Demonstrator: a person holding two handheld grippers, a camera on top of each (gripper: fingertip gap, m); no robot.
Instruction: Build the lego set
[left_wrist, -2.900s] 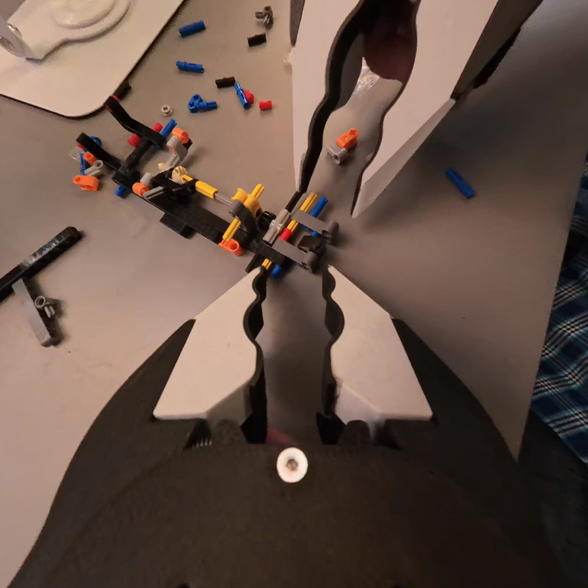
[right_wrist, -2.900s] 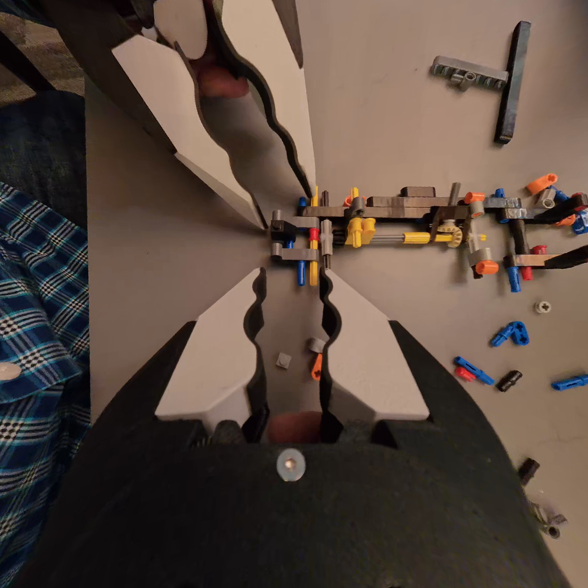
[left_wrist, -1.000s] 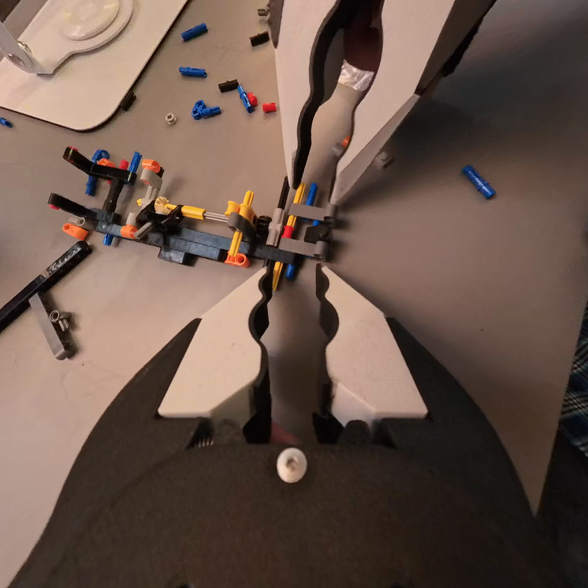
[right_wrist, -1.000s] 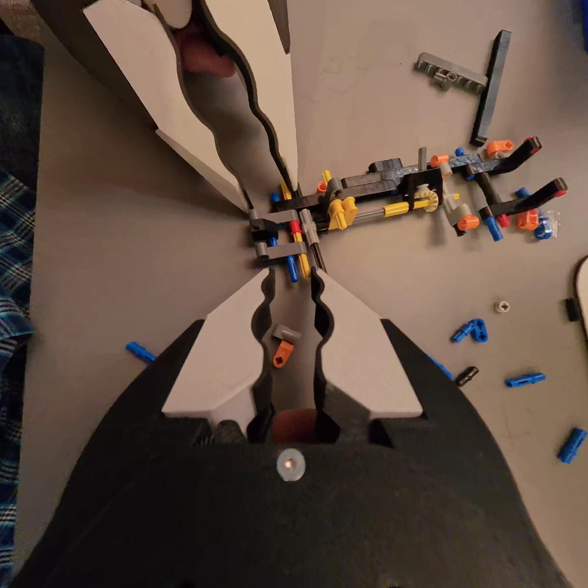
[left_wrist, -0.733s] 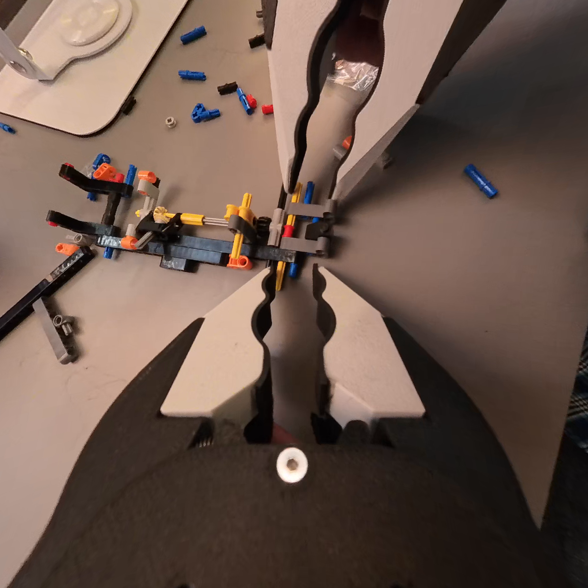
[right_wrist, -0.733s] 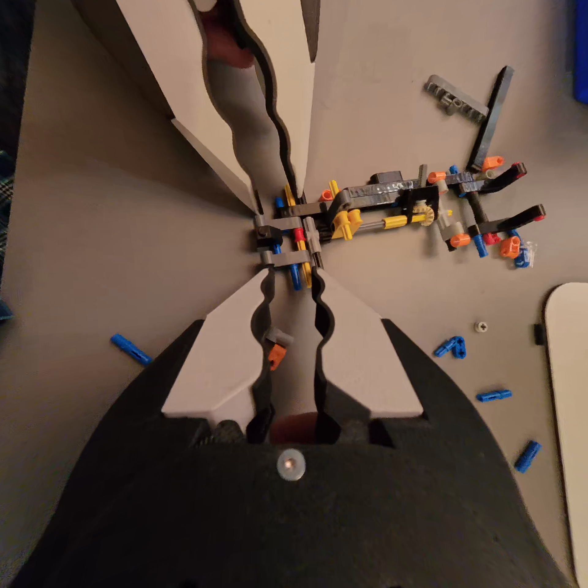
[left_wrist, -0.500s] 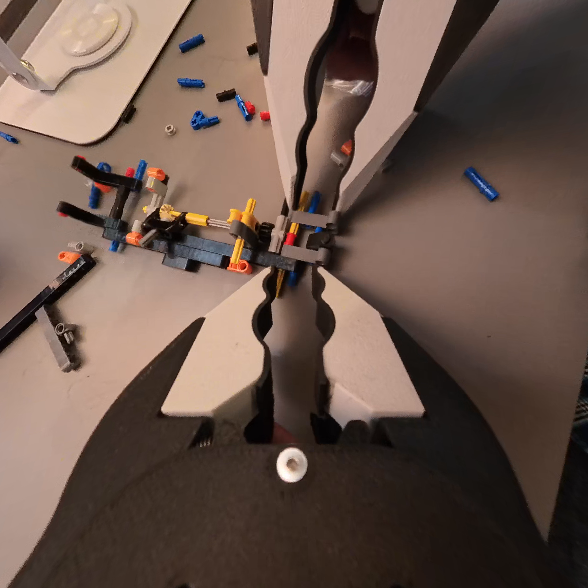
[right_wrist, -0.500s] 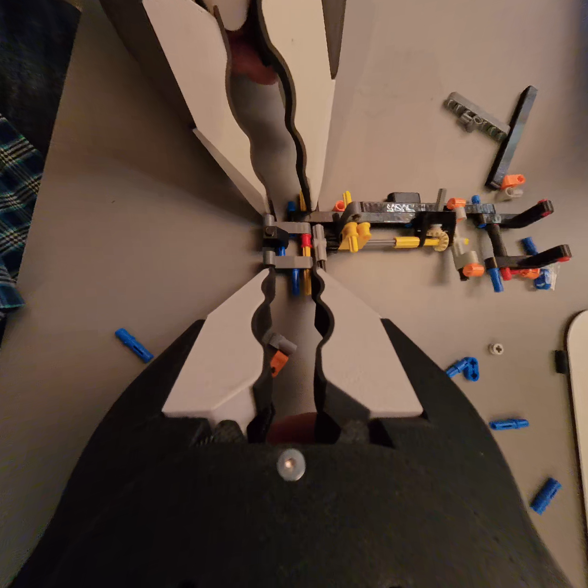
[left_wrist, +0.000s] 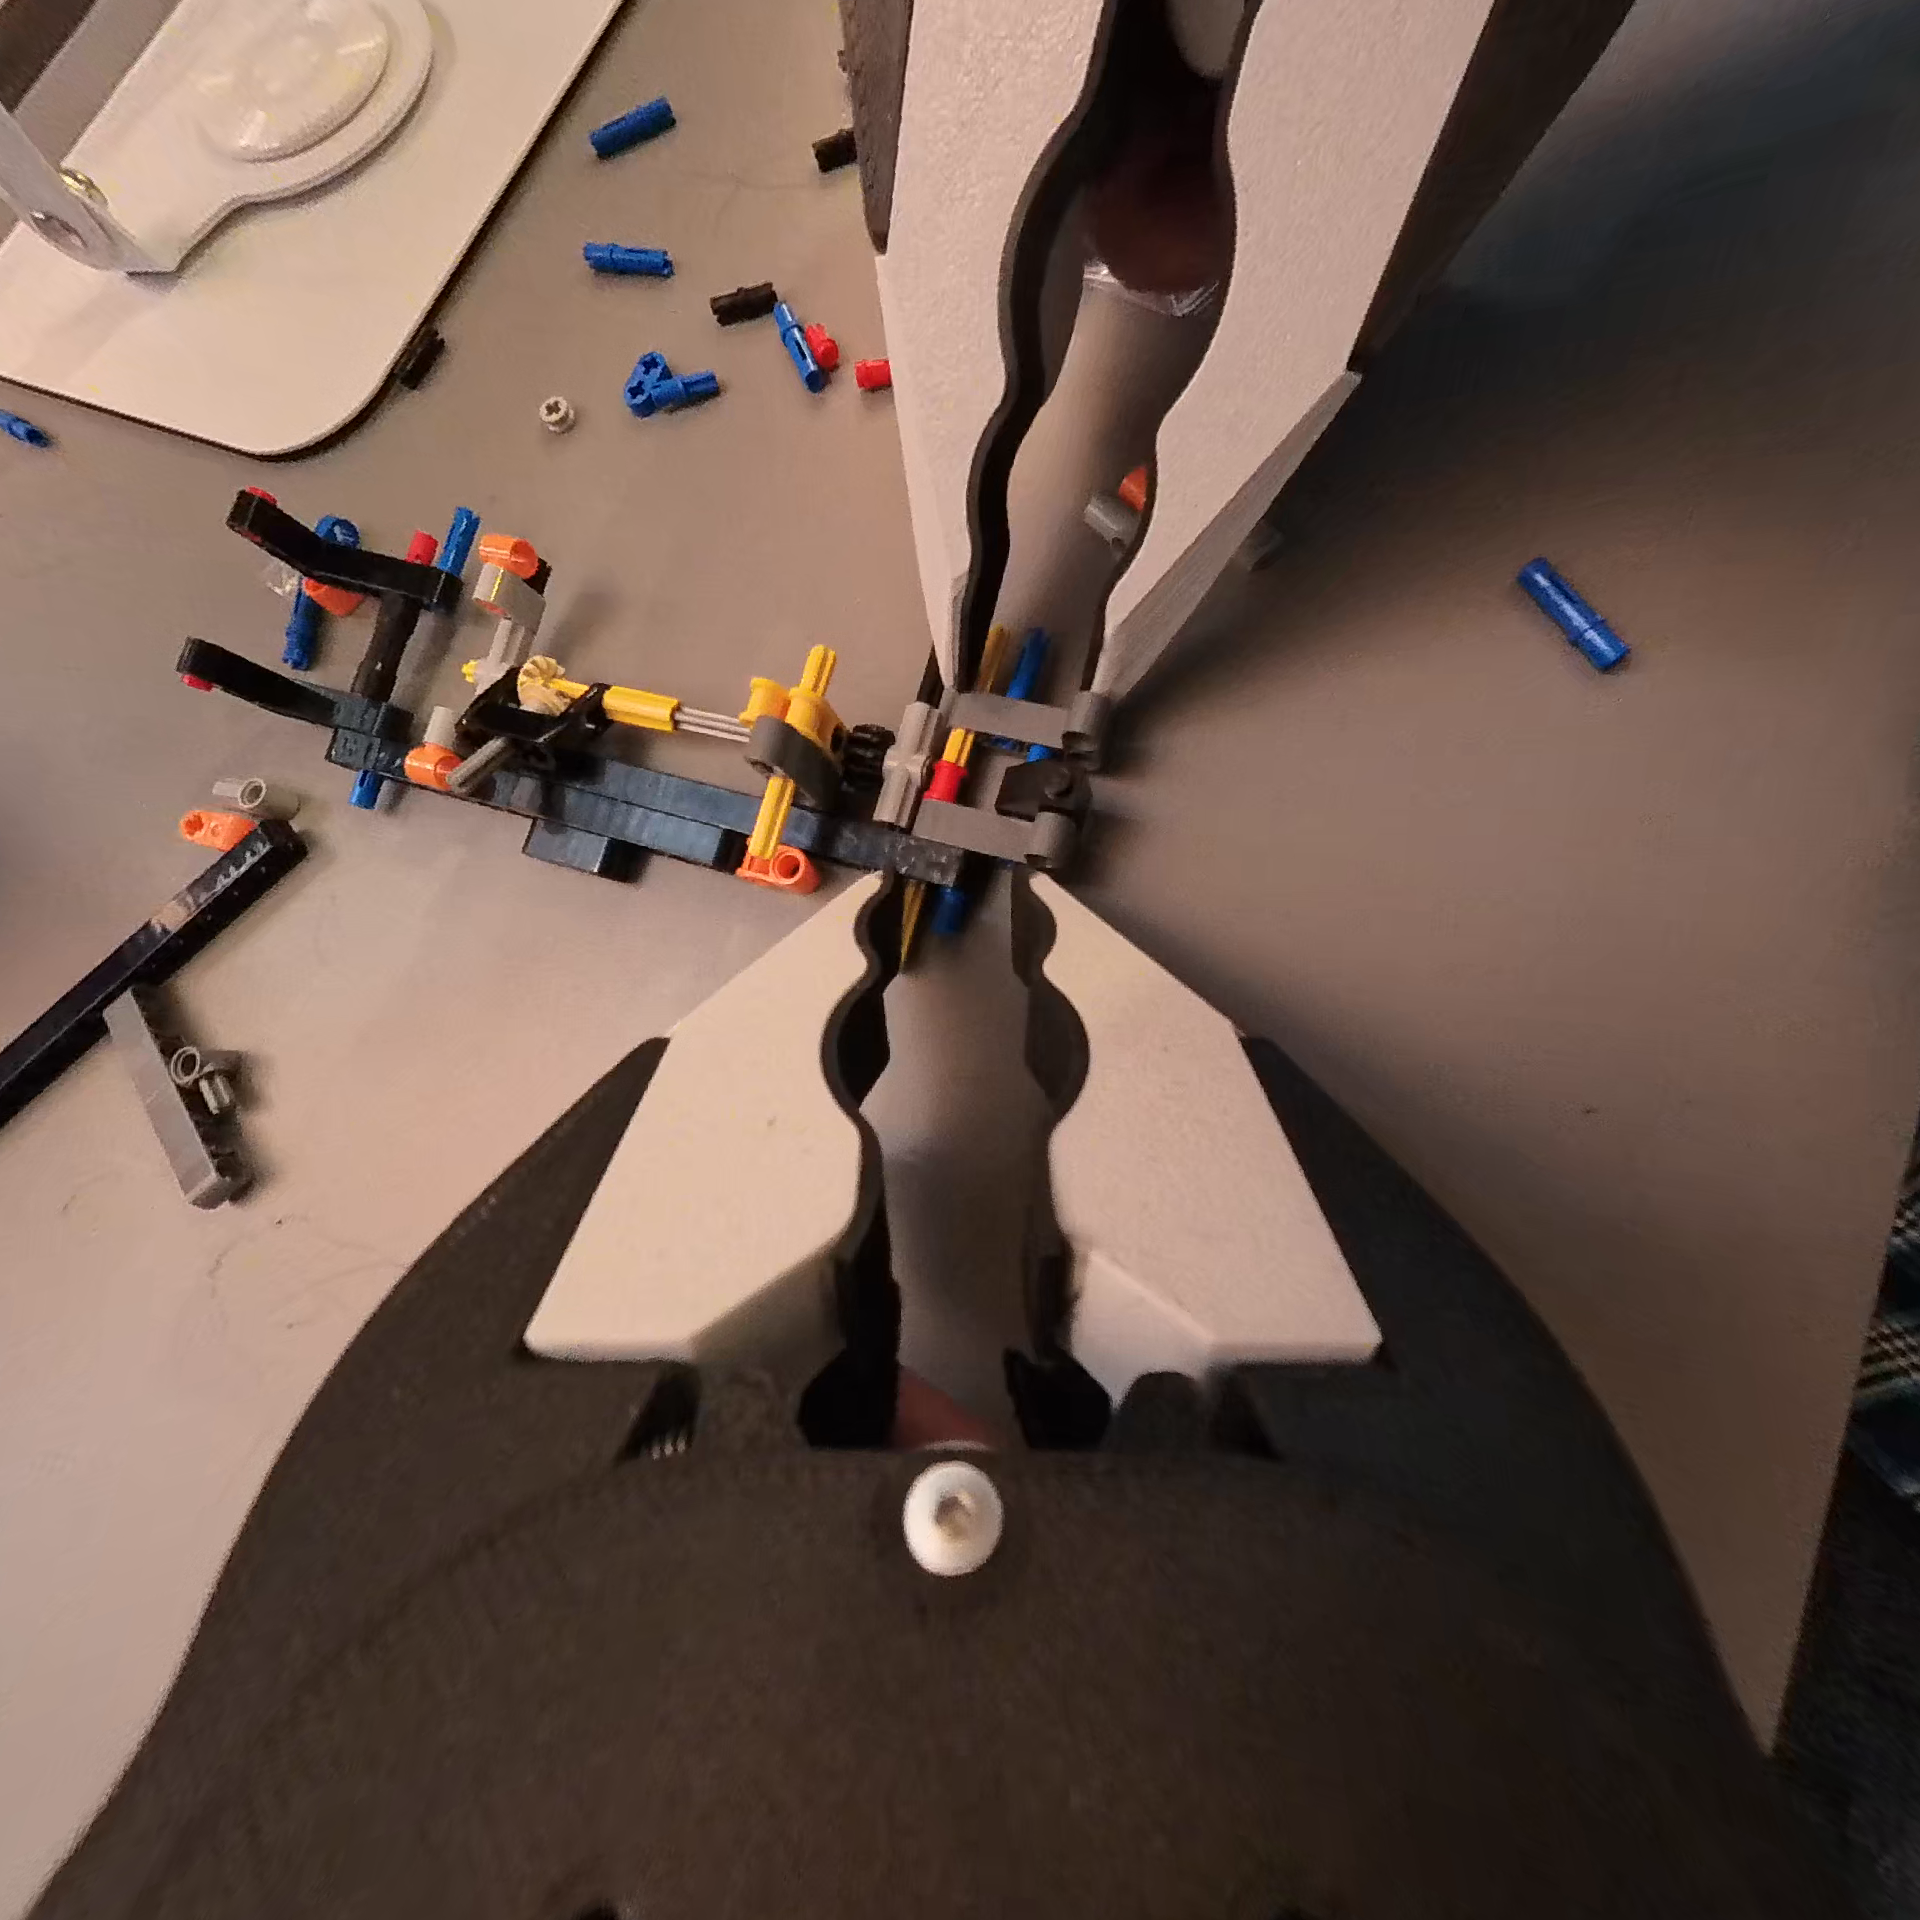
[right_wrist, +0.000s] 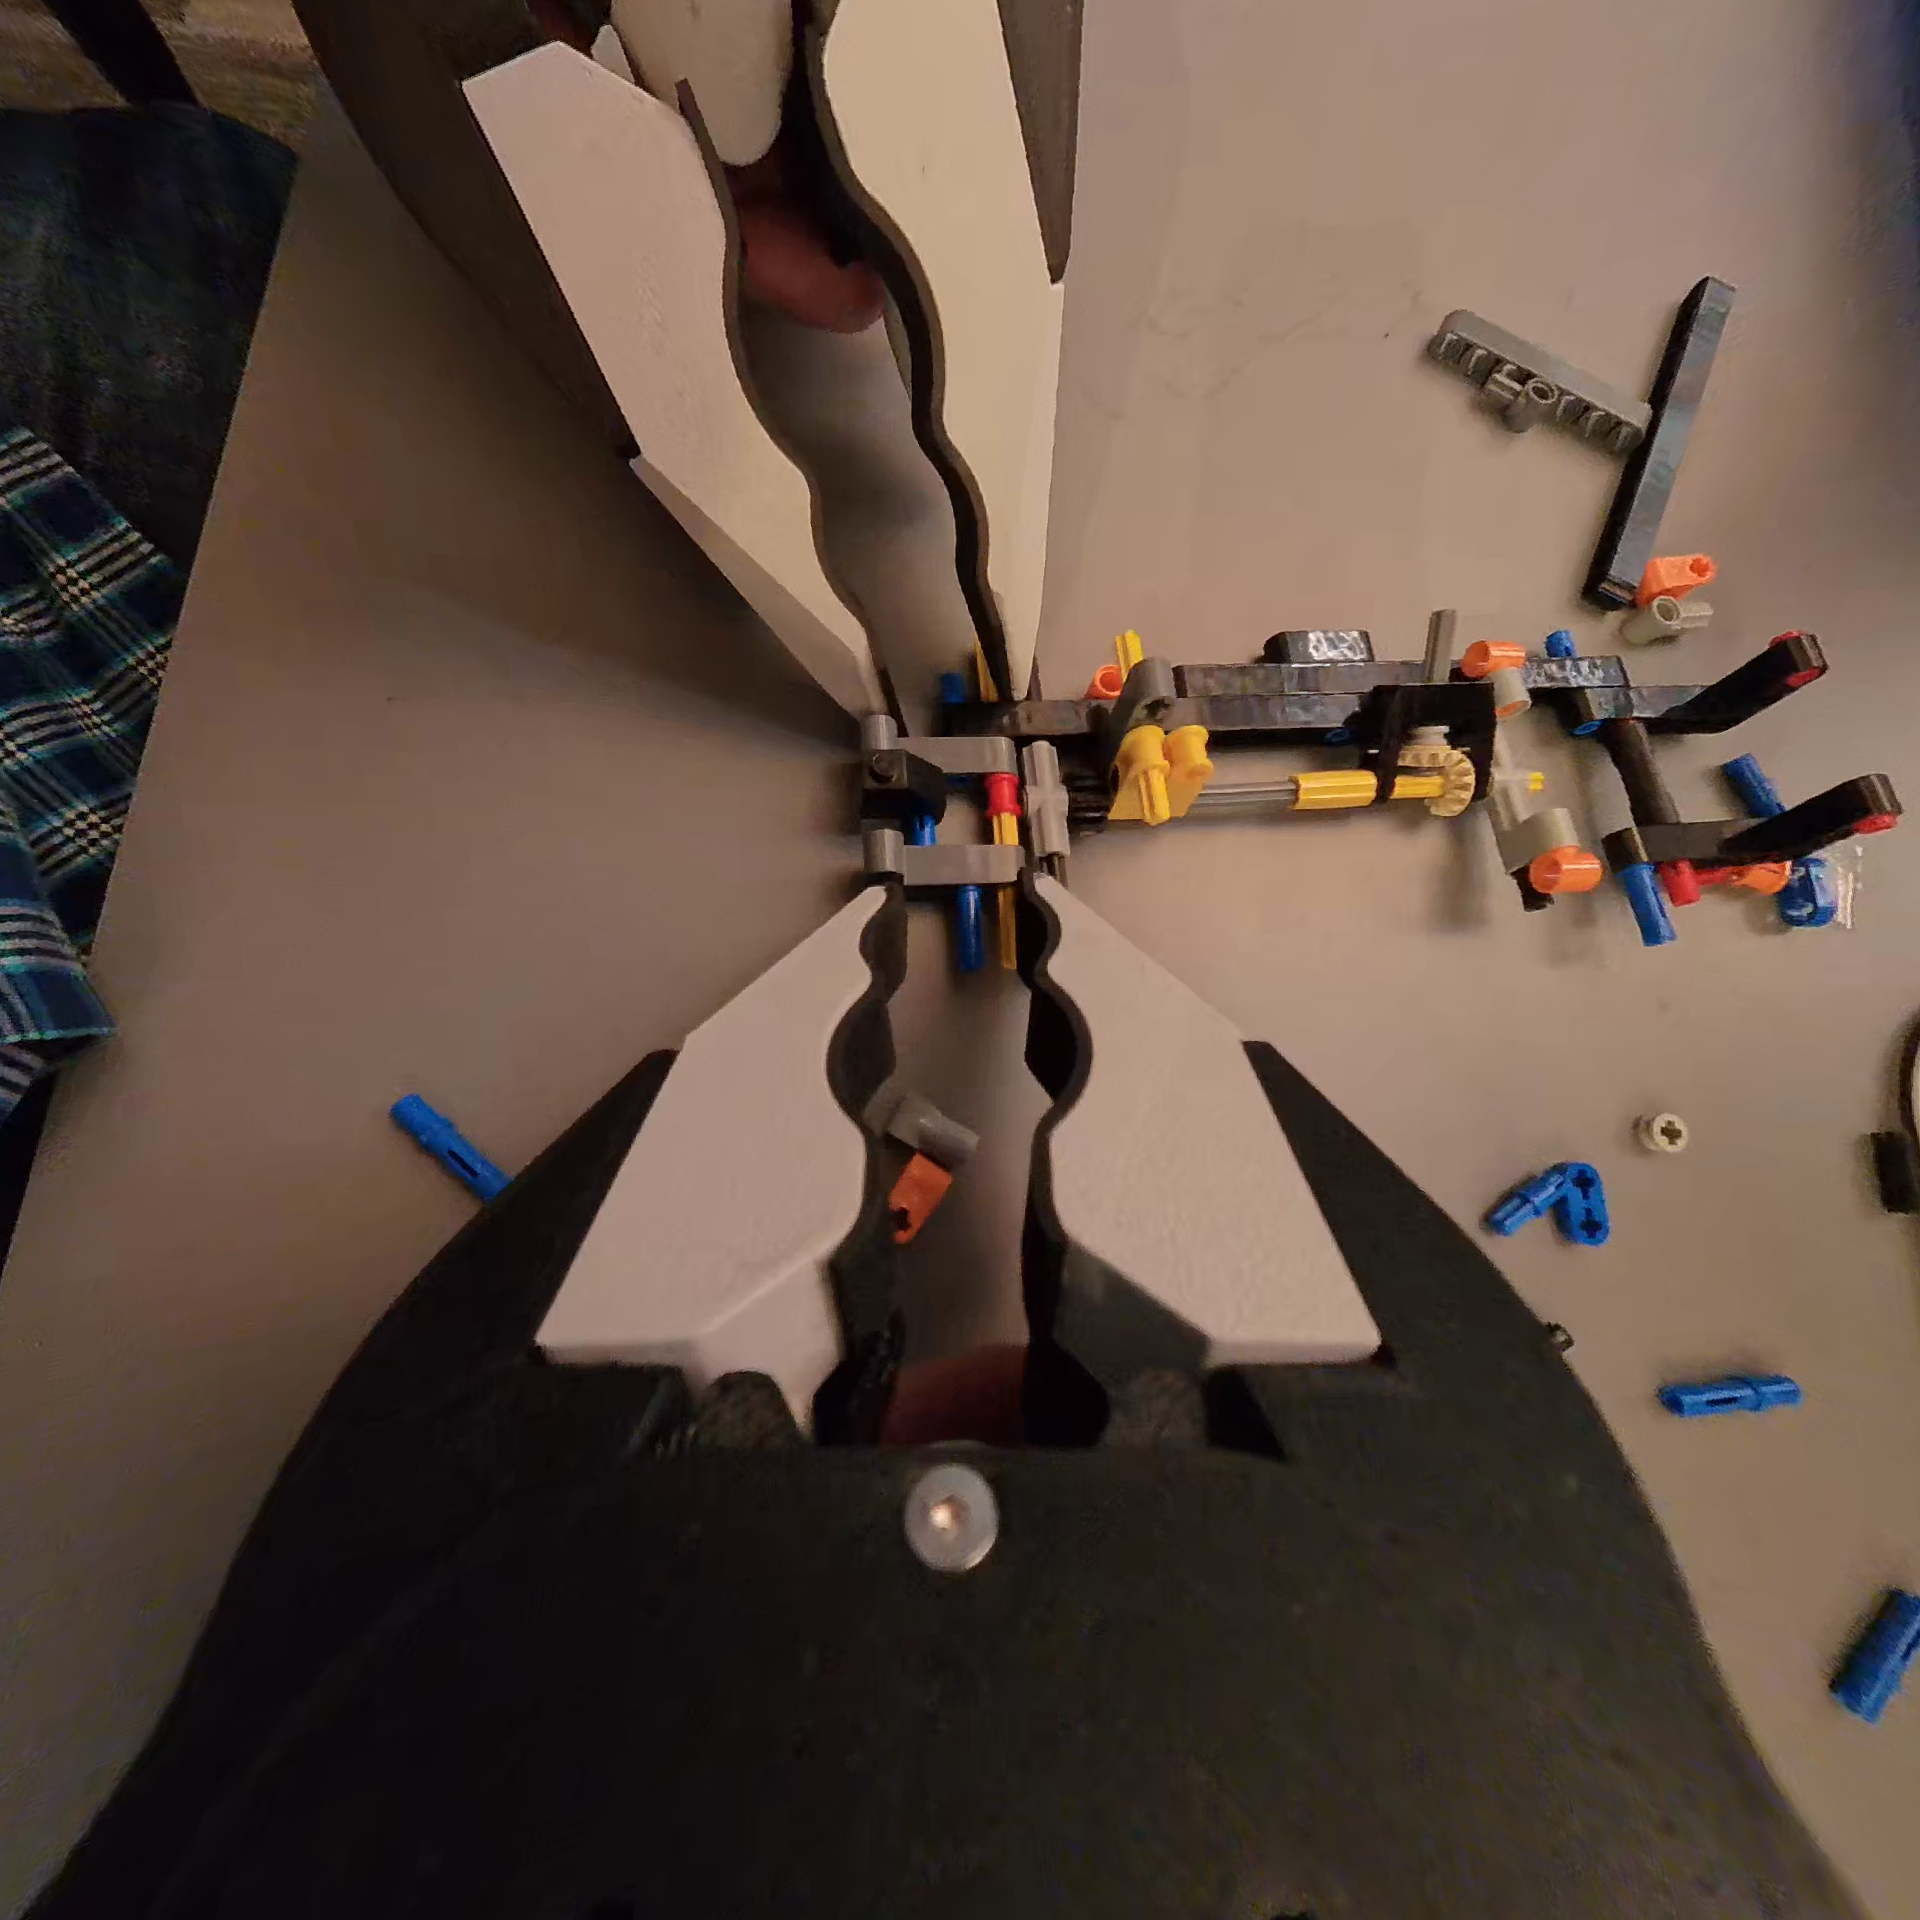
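Note:
The long lego assembly (left_wrist: 644, 805) lies flat on the grey table, with a black beam, a yellow axle and a gear. It also shows in the right wrist view (right_wrist: 1278, 707). Its grey frame end (left_wrist: 997, 831) sits between both grippers. My left gripper (left_wrist: 951, 894) is narrowly open, its tips against the frame, straddling a yellow axle and a blue pin. My right gripper (right_wrist: 966, 894) faces it from the other side, also narrowly open around the same pins (right_wrist: 968, 930). A small grey and orange piece (right_wrist: 920, 1153) lies on the table between the right fingers.
A white board (left_wrist: 260, 270) lies at the far left. Loose blue, red and black pins (left_wrist: 665, 384) lie near it, with one blue pin (left_wrist: 1569, 613) to the right. A black beam (right_wrist: 1662, 436) lies across a grey one. Plaid cloth (right_wrist: 62, 665) is past the table edge. My left and right fingertips are right by each other. The black beam (right_wrist: 1662, 436) is about equally far from each gripper, around 20 cm. Look for it in the left wrist view (left_wrist: 116, 979) too.
Both grippers' jaws have narrowed and moved in against the frame end from opposite sides. The assembly has slid and turned a little on the table.

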